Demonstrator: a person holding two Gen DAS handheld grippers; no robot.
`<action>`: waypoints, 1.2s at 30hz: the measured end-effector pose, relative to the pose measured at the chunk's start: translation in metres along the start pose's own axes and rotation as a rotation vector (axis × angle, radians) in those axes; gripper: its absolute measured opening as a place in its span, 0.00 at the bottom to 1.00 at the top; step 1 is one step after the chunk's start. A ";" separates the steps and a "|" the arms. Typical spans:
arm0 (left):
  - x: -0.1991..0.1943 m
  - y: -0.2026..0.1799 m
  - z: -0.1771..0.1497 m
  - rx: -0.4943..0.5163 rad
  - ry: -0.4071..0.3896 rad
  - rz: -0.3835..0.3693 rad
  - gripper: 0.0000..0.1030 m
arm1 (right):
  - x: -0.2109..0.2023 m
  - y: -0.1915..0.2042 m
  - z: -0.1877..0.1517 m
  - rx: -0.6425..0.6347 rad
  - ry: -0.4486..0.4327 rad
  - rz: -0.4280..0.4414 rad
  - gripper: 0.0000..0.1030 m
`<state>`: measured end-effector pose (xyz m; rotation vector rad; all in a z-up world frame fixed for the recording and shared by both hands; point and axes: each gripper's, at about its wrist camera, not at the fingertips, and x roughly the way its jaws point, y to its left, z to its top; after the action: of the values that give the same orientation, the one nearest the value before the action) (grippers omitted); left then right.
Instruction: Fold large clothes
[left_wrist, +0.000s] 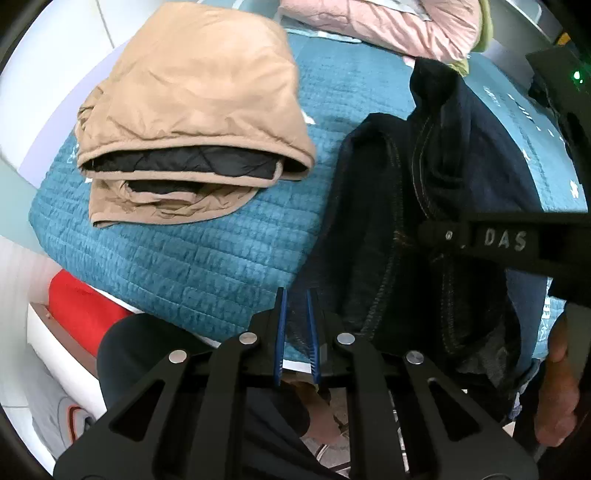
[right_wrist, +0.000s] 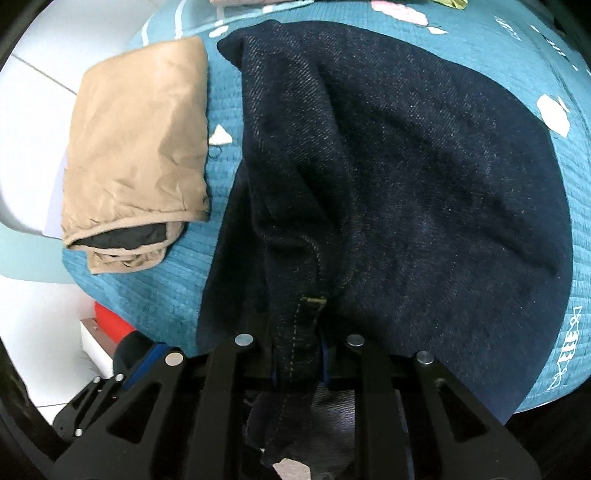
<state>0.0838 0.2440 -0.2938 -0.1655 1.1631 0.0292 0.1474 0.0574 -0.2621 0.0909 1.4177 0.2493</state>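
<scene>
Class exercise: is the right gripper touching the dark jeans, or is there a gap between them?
Touching. In the right wrist view, the right gripper has a seamed fold of the dark jeans pinched between its blue pads, with denim hanging out below.

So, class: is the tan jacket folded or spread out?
Folded. The tan jacket lies as a compact stack on the quilt, with layered edges and black lining showing at its open end.

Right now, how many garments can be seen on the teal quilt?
3. A folded tan jacket lies at the left, dark jeans in the middle, held by the right gripper, and a pink garment at the far edge. Others may be hidden.
</scene>
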 end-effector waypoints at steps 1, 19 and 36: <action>0.001 0.002 0.000 -0.005 0.003 0.004 0.11 | 0.003 0.002 0.000 -0.007 0.004 -0.005 0.16; -0.003 0.020 0.000 -0.082 0.012 0.024 0.11 | 0.018 0.039 -0.009 -0.123 0.039 0.059 0.20; -0.049 0.031 -0.001 -0.155 -0.067 0.010 0.34 | -0.031 0.016 -0.004 -0.026 0.004 0.439 0.23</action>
<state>0.0602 0.2779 -0.2530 -0.2937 1.0948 0.1327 0.1375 0.0652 -0.2300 0.3827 1.3863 0.6294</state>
